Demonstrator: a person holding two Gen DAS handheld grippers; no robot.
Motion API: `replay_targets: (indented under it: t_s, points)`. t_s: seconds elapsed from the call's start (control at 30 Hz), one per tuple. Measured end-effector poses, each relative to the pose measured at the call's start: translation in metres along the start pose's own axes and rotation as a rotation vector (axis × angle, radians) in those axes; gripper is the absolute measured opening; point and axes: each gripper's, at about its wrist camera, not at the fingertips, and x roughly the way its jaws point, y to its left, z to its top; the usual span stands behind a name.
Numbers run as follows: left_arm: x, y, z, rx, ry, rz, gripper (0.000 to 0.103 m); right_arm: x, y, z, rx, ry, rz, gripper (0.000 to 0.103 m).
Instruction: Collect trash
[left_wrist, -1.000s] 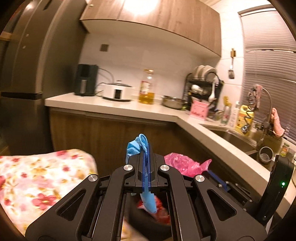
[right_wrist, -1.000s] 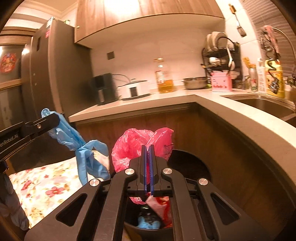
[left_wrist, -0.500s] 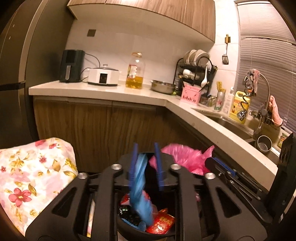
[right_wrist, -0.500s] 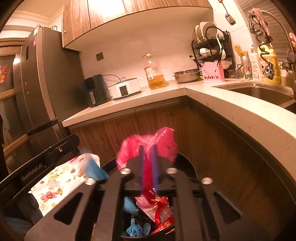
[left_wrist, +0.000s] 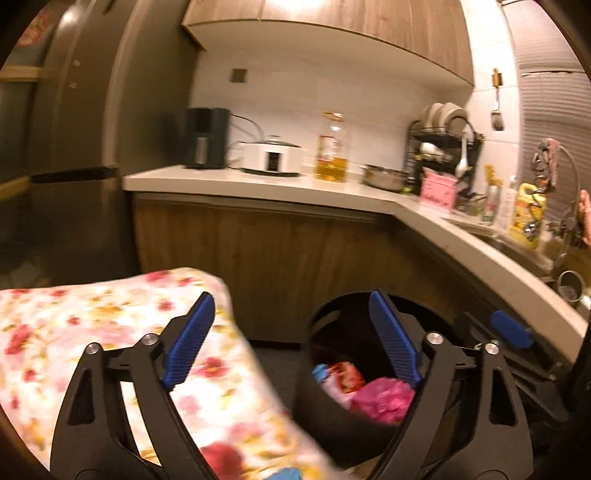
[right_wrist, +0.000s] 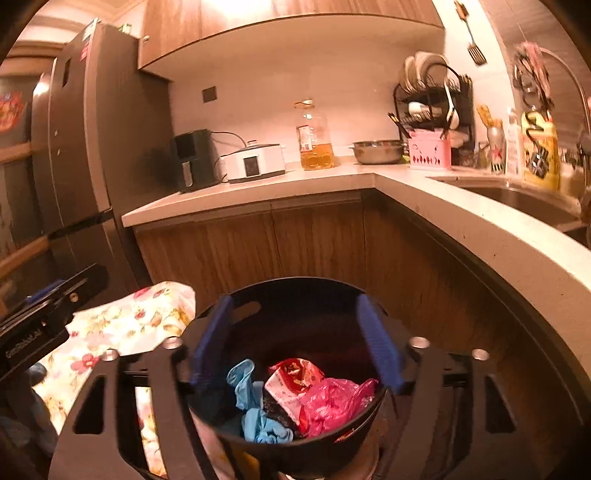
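1. Release step: you are spreading both jaws, left gripper (left_wrist: 291, 341) and right gripper (right_wrist: 295, 341), nothing between them.
2. Blue glove (right_wrist: 255, 402) and pink bag (right_wrist: 332, 402) are lying in the black bin (right_wrist: 295, 291).
3. You are needing fresh trash next.

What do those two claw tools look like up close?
Each, the left gripper and the right gripper, is a black plastic frame with triangular cut-outs and silver bolts, carrying two ribbed blue fingers. White lettering runs along the left one's side.
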Motion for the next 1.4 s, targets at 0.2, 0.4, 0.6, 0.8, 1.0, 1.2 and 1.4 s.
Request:
replay_targets:
  t_s: [0.2,0.4,0.6,0.8,1.0,1.2,1.4]
  points:
    - [-0.050,0.037,-0.015,-0.026,0.009,0.136,0.096,-0.025,0.029,-0.004,-0.075,-0.003,-0.023,0.090]
    - [-0.094,0.063,-0.023,-0.061,0.018,0.197,0.097,-0.056,0.052,-0.010,-0.108,-0.012,-0.009,0.097]
    - [-0.140,0.076,-0.040,-0.062,0.034,0.235,0.097,-0.090,0.066,-0.018,-0.090,-0.013,-0.005,0.097]
    - [-0.181,0.082,-0.056,-0.069,0.034,0.250,0.097,-0.124,0.074,-0.031,-0.070,0.015,-0.021,0.097]
    - [-0.215,0.081,-0.065,-0.056,0.022,0.253,0.097,-0.164,0.081,-0.046,-0.068,0.012,-0.009,0.097]
    - [-0.245,0.079,-0.073,-0.055,0.015,0.253,0.097,-0.200,0.084,-0.055,-0.071,-0.004,0.003,0.097]
    - [-0.266,0.078,-0.081,-0.067,0.015,0.256,0.097,-0.223,0.093,-0.065,-0.100,-0.006,0.010,0.097]
